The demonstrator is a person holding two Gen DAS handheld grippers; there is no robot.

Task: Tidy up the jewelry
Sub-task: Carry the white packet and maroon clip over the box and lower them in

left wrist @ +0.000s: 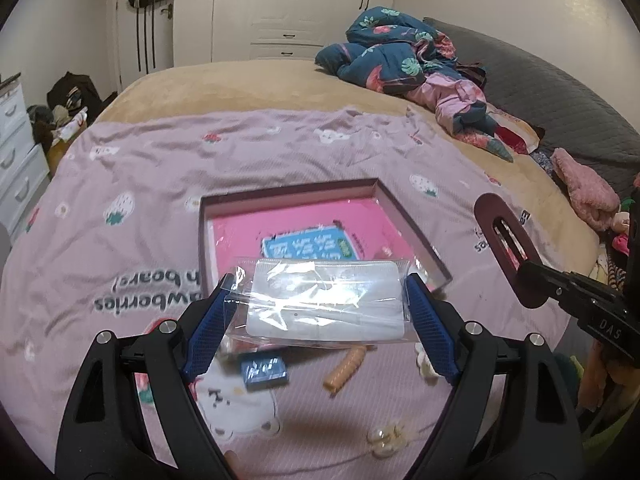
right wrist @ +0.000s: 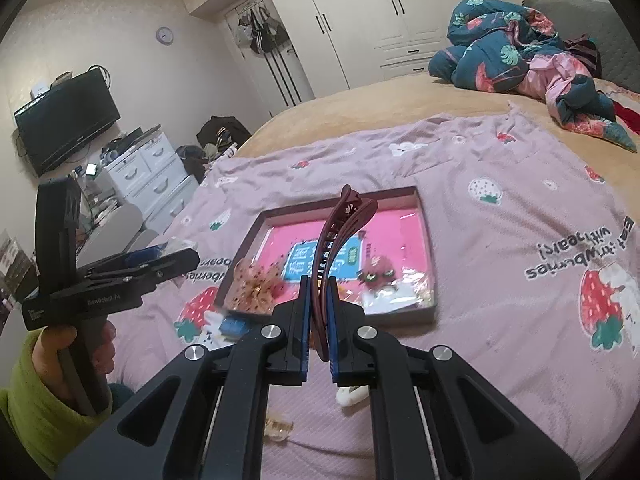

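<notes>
On my left, my left gripper had its jaws clamped on a clear plastic packet with a white case inside, gripped across its short ends so its long axis ran side to side between the blue pads. The packet hung above the pink bedspread, just short of the near edge of the shallow box, which lay straight ahead of those jaws. Loose pieces sat on the bedspread beneath: a small blue box, a tan ridged clip and a pearl flower piece.

To the right, my right gripper was closed on a long dark-red hair clip, pinched at its lower end so its long axis pointed up and away, tipping out over the box. Inside that box I could see a tan flower clip at the near left corner and a dark-red fuzzy piece toward the right.

I judged the hair clip nearer the box than the packet, so the right hand looked better placed to set down first.
</notes>
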